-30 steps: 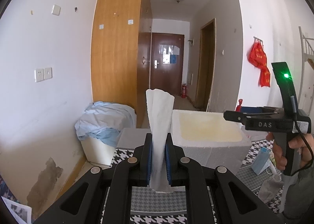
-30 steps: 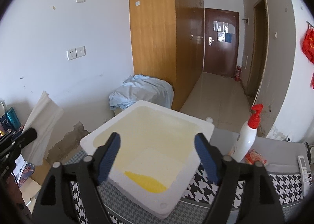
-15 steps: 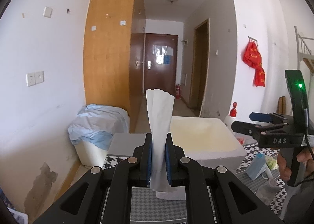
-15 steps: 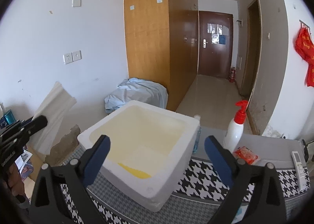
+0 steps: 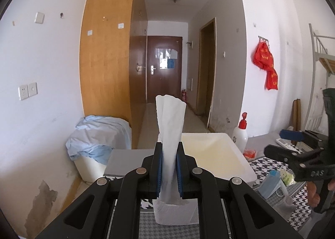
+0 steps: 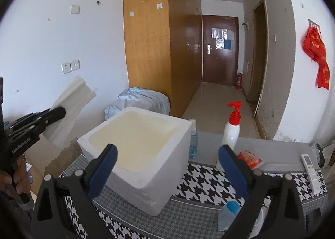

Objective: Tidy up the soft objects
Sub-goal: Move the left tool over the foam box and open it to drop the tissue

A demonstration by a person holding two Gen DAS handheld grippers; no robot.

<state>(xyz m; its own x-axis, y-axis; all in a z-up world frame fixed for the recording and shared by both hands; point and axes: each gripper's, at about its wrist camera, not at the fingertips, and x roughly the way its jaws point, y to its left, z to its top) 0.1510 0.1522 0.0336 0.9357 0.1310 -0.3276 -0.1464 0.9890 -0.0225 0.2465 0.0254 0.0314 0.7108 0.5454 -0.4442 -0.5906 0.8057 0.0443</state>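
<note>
My left gripper (image 5: 169,155) is shut on a folded white tissue (image 5: 170,125) that sticks up between its blue pads and hangs below them. It is held in the air left of a white foam box (image 6: 138,140) on the houndstooth table (image 6: 201,180). The tissue also shows in the right wrist view (image 6: 71,109), in the left gripper (image 6: 58,112). My right gripper (image 6: 167,161) is open and empty, above the table's near side beside the box. It shows at the right of the left wrist view (image 5: 280,144). A blue face mask (image 6: 229,211) lies near it.
A white pump bottle with a red top (image 6: 231,132), a small blue bottle (image 6: 193,144), a red packet (image 6: 249,159) and a remote (image 6: 312,167) stand behind the box. A blue cloth covers a bin (image 5: 98,140) by the wardrobe.
The right gripper has drawn back from over the box and opened wider. The left gripper has shifted slightly with the tissue still in it.
</note>
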